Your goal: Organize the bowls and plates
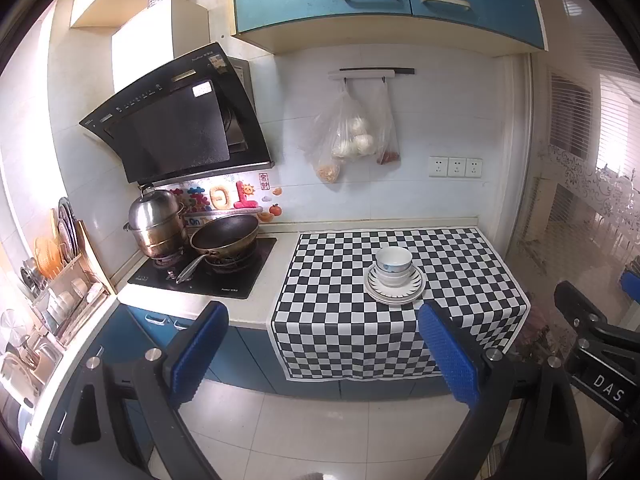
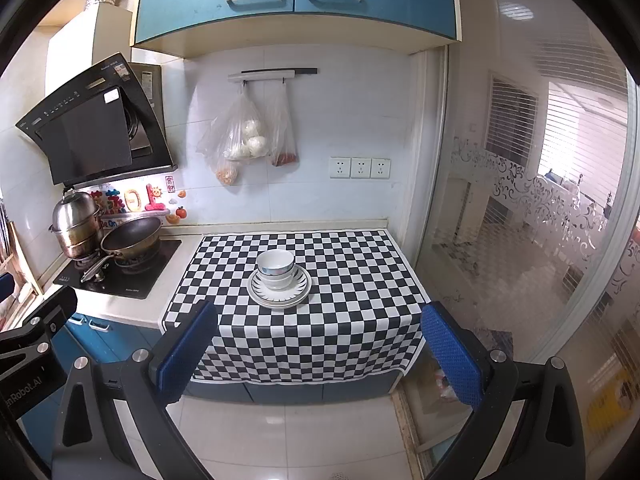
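White bowls (image 1: 393, 265) (image 2: 275, 268) are nested on stacked plates (image 1: 394, 291) (image 2: 279, 293), the top plate having a black ray pattern. The stack stands mid-way on a black-and-white checked cloth (image 1: 460, 272) (image 2: 352, 280) that covers the counter. My left gripper (image 1: 320, 348) is open, well back from the counter over the floor, with nothing between its blue pads. My right gripper (image 2: 320, 348) is likewise open and empty, short of the cloth's hanging front edge. The right gripper's body (image 1: 596, 344) shows at the right of the left wrist view.
A stove (image 1: 208, 268) with a steel steamer pot (image 1: 158, 224) and a dark wok (image 1: 226, 236) stands left of the cloth. A dish rack (image 1: 60, 280) sits at far left. Plastic bags (image 1: 352, 136) hang on the wall. A glass sliding door (image 2: 520, 220) is on the right.
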`<action>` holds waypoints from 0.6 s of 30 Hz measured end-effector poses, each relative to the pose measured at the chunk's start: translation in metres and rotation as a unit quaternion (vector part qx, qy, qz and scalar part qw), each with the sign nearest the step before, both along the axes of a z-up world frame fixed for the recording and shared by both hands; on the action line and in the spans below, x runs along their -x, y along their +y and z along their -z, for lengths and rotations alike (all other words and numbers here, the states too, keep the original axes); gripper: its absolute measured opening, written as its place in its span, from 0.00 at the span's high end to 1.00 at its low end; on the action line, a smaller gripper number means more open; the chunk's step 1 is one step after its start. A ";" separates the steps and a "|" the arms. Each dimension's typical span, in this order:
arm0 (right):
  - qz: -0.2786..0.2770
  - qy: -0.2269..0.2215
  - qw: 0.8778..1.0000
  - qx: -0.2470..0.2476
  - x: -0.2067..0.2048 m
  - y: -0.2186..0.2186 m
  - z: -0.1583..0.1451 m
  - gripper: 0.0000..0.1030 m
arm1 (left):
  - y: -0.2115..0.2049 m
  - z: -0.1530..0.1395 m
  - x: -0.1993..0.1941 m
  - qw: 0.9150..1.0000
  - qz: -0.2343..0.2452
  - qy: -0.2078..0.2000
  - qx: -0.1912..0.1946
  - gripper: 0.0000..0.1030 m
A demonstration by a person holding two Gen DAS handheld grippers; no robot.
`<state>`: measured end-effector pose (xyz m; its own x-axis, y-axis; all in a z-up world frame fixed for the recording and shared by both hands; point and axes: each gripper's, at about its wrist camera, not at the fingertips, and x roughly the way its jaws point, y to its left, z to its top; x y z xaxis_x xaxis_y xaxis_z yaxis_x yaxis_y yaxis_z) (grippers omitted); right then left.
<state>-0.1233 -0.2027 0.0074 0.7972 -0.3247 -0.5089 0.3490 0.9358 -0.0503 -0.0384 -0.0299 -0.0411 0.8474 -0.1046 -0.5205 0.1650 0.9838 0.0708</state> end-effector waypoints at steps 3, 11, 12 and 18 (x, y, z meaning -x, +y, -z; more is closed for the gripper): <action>0.001 -0.001 1.000 0.001 0.000 0.003 -0.001 0.00 | 0.000 0.000 0.000 1.000 0.000 -0.001 0.000 0.05; 0.001 0.004 1.000 0.000 -0.002 0.009 0.002 0.00 | 0.003 0.000 -0.004 1.000 -0.005 0.000 0.002 0.06; 0.000 0.004 1.000 0.000 -0.002 0.009 0.002 0.00 | 0.003 0.000 -0.004 1.000 -0.006 0.000 0.002 0.06; 0.000 0.006 1.000 0.001 -0.005 0.011 0.003 0.00 | 0.002 0.002 -0.006 1.000 -0.008 0.001 0.001 0.06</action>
